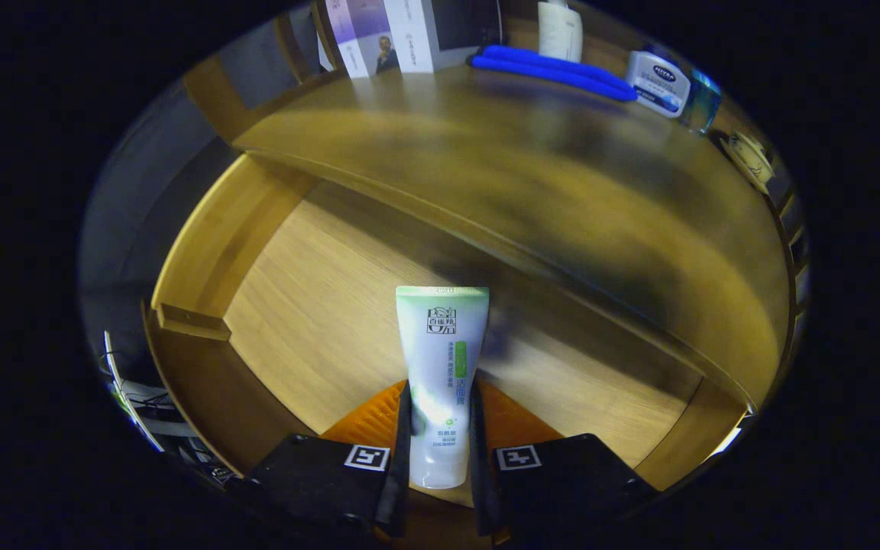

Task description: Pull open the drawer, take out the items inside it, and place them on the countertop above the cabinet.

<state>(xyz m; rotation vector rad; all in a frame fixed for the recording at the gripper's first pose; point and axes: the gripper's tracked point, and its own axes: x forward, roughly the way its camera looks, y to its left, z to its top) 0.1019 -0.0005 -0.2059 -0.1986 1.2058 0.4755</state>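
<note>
My gripper (440, 435) is shut on a white tube with a green band (441, 359), both fingers pressing its lower part. The tube points ahead from the fingers, its flat crimped end farthest from me, over the pulled-out wooden drawer (318, 305). Whether the tube rests on the drawer's bare light-wood floor or hangs just above it is not clear. Beyond the drawer lies the wooden countertop (532, 176) of the cabinet, blurred in the middle.
At the back of the countertop sit a blue flat item (554, 72), a white and blue jar (658, 82), a white bottle (560, 30), a glass (703, 103) and boxes (386, 34). The drawer's left wall (211, 244) rises beside the tube.
</note>
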